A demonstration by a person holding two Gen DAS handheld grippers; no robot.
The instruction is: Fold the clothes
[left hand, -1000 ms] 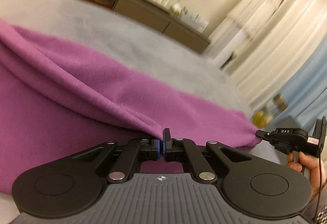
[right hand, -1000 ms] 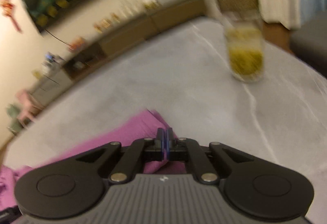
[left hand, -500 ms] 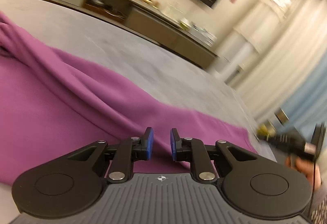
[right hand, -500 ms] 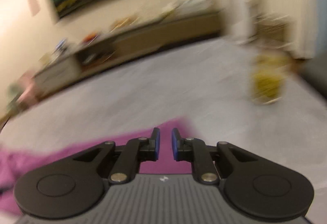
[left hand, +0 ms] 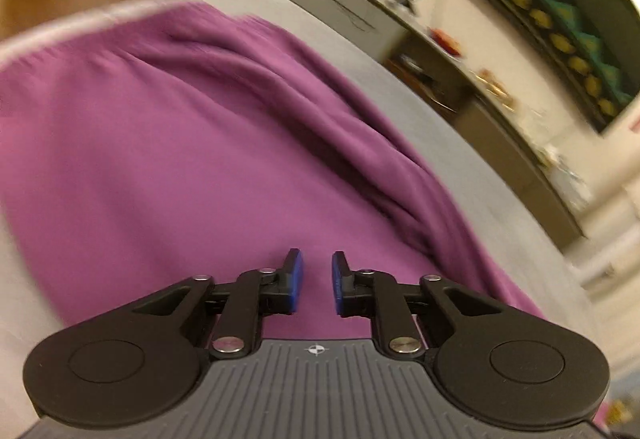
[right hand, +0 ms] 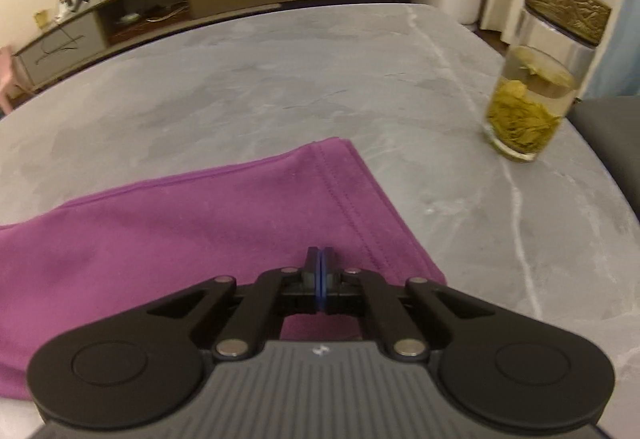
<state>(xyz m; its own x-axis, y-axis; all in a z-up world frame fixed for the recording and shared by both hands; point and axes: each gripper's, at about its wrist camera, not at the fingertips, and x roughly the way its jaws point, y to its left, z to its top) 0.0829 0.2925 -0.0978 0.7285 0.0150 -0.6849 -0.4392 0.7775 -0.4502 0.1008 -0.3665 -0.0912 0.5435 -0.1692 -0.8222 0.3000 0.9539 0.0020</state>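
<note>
Purple garment (left hand: 168, 167) lay spread on the grey table (right hand: 280, 79), ridge of folds along far side. Left gripper (left hand: 316, 281) hung over it w/ jaws apart, empty. Right gripper (right hand: 320, 271) was clenched above hemmed corner, prob. holding nothing; can't tell.

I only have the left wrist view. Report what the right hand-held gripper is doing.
Observer: The right hand-held gripper has its jaws shut, blue pads pressed together, over the hemmed corner of the purple garment. Whether cloth is pinched between them, I cannot tell.
Operator: Tell me what lies past that corner.
Observer: A glass jar with yellow-green leaves in liquid stands upright on the grey table, apart from the garment, to its right.
Operator: Describe the cloth on that side.
Observer: It lies flat and smooth there, with a double-stitched hem running along its right edge.
</note>
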